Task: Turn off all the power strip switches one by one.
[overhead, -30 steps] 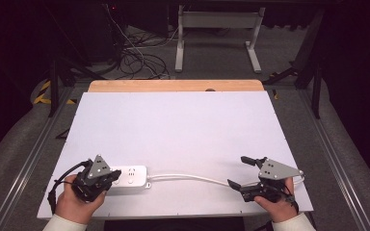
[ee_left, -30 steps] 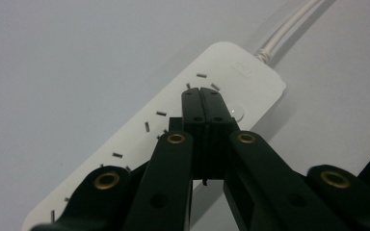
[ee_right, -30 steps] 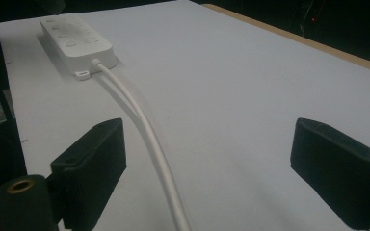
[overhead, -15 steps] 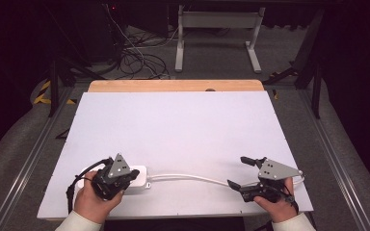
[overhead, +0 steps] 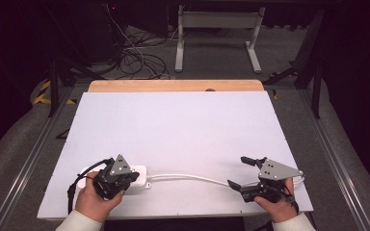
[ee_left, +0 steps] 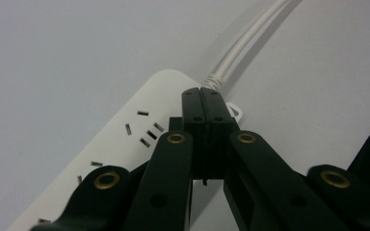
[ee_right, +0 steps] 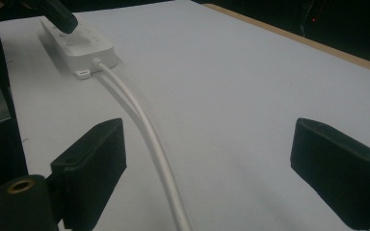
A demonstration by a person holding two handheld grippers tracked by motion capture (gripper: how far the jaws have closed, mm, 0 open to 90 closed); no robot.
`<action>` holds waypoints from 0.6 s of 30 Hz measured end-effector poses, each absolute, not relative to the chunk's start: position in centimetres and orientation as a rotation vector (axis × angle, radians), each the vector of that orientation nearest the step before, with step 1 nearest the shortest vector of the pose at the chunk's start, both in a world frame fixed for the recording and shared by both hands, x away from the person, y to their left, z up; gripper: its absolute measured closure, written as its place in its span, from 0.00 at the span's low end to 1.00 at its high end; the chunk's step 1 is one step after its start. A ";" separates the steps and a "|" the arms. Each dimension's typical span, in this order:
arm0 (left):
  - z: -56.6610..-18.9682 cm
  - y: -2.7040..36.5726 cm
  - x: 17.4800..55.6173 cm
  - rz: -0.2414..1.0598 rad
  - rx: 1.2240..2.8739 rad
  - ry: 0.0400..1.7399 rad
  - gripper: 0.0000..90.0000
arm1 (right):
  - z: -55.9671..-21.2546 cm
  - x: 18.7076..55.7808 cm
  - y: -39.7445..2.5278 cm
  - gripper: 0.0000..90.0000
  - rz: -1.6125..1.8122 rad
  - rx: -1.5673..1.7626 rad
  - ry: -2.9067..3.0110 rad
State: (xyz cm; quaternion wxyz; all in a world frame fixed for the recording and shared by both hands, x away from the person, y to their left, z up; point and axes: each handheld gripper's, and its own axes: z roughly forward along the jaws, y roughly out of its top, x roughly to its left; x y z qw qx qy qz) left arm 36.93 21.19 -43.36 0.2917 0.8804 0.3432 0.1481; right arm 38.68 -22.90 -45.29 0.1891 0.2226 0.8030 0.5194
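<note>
- Fingers pressed together on our left gripper (ee_left: pixel 204 103) sit over the cord end of the white power strip (overhead: pixel 137 173), tips pointing at the spot where the white cable (ee_left: pixel 243 41) leaves the housing; we cannot tell whether they touch the strip or hover just above it.
- Fingers spread wide on our right gripper (ee_right: pixel 212 178) frame the same cable (ee_right: pixel 147 134), which runs between them and nearer the left-hand finger in the right gripper view, untouched by either.
- On the table (overhead: pixel 173 125), the strip lies near the front edge at our left, its long axis running across the table, with the cable (overhead: pixel 188 178) trailing rightward toward our right gripper (overhead: pixel 248 174).
- We judge the left gripper (overhead: pixel 130 177) far the nearer to the strip, already on top of it, while the right is well apart from the strip but straddles the cable.
- We reckon the next move hinges on that line-up: closing the right fingers needs the cable centred between them.
</note>
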 end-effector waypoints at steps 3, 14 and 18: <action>-43.5 21.3 37.0 0.387 2.362 0.936 1.00 | -45.3 38.7 -22.9 0.14 1.461 0.623 2.260; -44.2 21.3 37.3 0.381 2.424 0.976 1.00 | -45.3 38.7 -22.9 0.14 1.464 0.624 2.261; -44.2 21.4 37.4 0.392 2.429 0.988 1.00 | -45.3 38.6 -22.9 0.14 1.463 0.624 2.261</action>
